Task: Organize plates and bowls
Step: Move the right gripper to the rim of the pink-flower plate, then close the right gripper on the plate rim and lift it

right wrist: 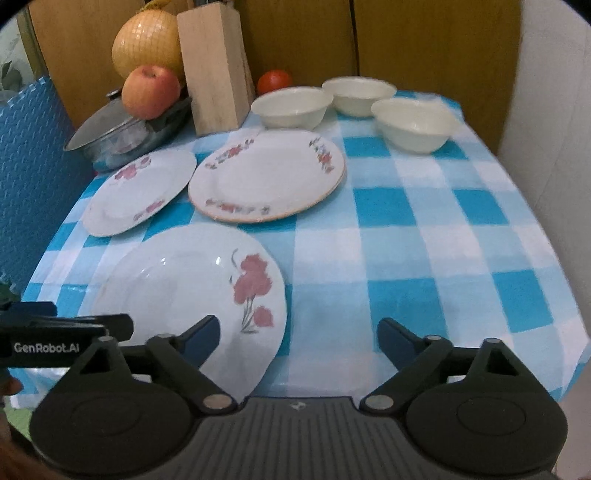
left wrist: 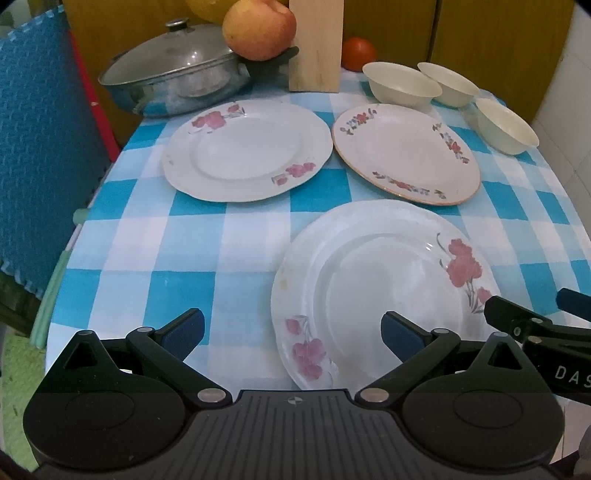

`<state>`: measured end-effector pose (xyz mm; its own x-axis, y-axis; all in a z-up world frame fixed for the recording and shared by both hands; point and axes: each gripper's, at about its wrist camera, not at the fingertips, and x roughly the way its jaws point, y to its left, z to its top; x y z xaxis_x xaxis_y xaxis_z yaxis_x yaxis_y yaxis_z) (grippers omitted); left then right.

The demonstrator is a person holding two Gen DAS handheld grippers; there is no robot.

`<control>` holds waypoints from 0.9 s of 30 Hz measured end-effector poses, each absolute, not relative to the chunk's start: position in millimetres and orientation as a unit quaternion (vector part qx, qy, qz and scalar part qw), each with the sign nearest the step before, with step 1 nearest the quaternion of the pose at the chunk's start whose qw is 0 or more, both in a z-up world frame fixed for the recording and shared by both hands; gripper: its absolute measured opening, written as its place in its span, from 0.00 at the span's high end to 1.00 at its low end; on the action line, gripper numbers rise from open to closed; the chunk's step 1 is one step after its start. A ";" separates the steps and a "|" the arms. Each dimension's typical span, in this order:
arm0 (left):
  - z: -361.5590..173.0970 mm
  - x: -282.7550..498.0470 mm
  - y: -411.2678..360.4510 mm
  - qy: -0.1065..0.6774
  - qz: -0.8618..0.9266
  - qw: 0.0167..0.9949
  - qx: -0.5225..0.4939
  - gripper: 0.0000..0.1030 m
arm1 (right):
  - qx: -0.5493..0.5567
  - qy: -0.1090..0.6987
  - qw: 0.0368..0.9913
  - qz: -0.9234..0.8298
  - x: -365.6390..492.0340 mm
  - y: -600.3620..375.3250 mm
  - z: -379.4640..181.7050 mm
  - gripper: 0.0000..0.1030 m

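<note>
Three plates lie on the blue checked tablecloth (left wrist: 184, 240). The near plate with pink flowers (left wrist: 384, 288) (right wrist: 184, 291) is closest to both grippers. A second pink-flower plate (left wrist: 247, 146) (right wrist: 142, 190) lies far left. A gold-rimmed plate (left wrist: 406, 151) (right wrist: 267, 173) lies beside it. Three cream bowls (left wrist: 400, 85) (left wrist: 452, 83) (left wrist: 504, 125) stand at the far right; they also show in the right wrist view (right wrist: 291, 105) (right wrist: 358, 94) (right wrist: 415, 123). My left gripper (left wrist: 291, 332) is open and empty over the near plate's left edge. My right gripper (right wrist: 297, 338) is open and empty at its right edge.
A lidded steel pan (left wrist: 173, 77) (right wrist: 122, 134) stands at the back left with an apple (left wrist: 258, 27) (right wrist: 149, 90) on it. A wooden knife block (left wrist: 316, 44) (right wrist: 216, 66), a tomato (left wrist: 358, 53) (right wrist: 273, 81) and a netted pomelo (right wrist: 147, 42) stand at the back. A blue foam mat (left wrist: 40, 129) walls the left side.
</note>
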<state>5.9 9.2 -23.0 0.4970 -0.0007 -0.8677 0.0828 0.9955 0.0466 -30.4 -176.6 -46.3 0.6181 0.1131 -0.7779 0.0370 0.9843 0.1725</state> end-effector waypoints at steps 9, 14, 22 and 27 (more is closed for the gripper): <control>-34.3 10.3 7.9 0.528 -0.050 0.847 0.026 0.08 | 0.115 0.457 0.880 0.064 -27.2 -176.5 -54.7 0.45; -38.8 11.9 6.5 0.544 -0.072 0.836 0.000 0.11 | 0.125 0.455 0.877 0.086 -26.6 -175.5 -53.8 0.55; -38.8 11.3 -4.0 0.545 -0.088 0.833 0.024 0.13 | 0.161 0.458 0.867 0.110 -24.8 -182.8 -55.9 0.66; -39.9 11.9 -6.0 0.543 -0.082 0.835 0.032 0.13 | 0.127 0.456 0.874 0.107 -29.8 -177.5 -53.1 0.67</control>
<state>11.9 -6.0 -39.9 0.3963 -0.1014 -0.9125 0.1716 0.9845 -0.0349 -29.8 -177.5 -53.1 0.5613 0.3030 -0.7702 -0.0721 0.9449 0.3193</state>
